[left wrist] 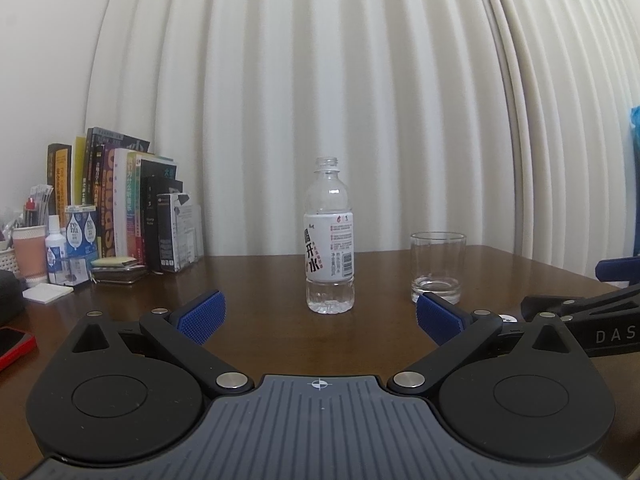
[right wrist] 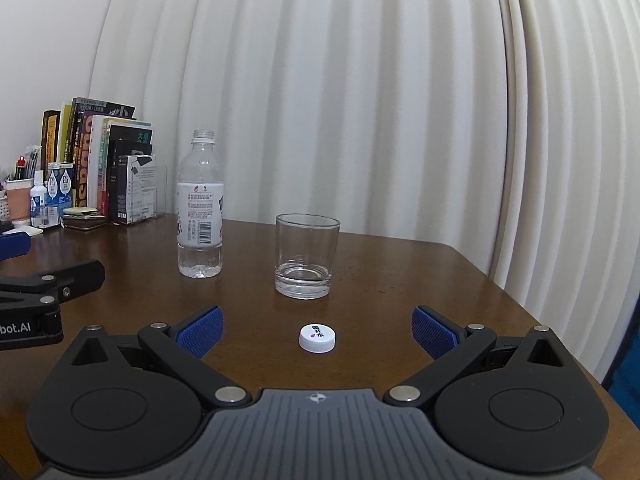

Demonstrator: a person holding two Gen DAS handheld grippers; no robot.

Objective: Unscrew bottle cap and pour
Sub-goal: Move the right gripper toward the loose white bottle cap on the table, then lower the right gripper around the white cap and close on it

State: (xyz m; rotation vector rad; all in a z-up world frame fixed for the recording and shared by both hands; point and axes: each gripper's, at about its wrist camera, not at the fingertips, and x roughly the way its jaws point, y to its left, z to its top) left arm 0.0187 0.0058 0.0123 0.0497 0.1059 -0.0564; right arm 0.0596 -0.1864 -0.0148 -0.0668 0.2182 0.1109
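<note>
A clear plastic bottle (left wrist: 330,240) (right wrist: 200,208) with a white label stands upright and uncapped on the brown table, with only a little water at its bottom. To its right stands a short clear glass (left wrist: 437,266) (right wrist: 307,256) holding a shallow layer of water. The white cap (right wrist: 317,338) lies flat on the table between the fingers of my right gripper (right wrist: 317,330), untouched; a sliver of the cap (left wrist: 508,318) shows in the left wrist view. My left gripper (left wrist: 320,314) is open, a short way in front of the bottle. Both grippers hold nothing.
A row of books (left wrist: 120,200) (right wrist: 100,160), small boxes, a paper cup (left wrist: 28,252) and solution bottles crowd the back left. A red phone (left wrist: 12,346) lies at the left edge. White curtains hang behind. The table's right edge (right wrist: 520,304) is near the right gripper.
</note>
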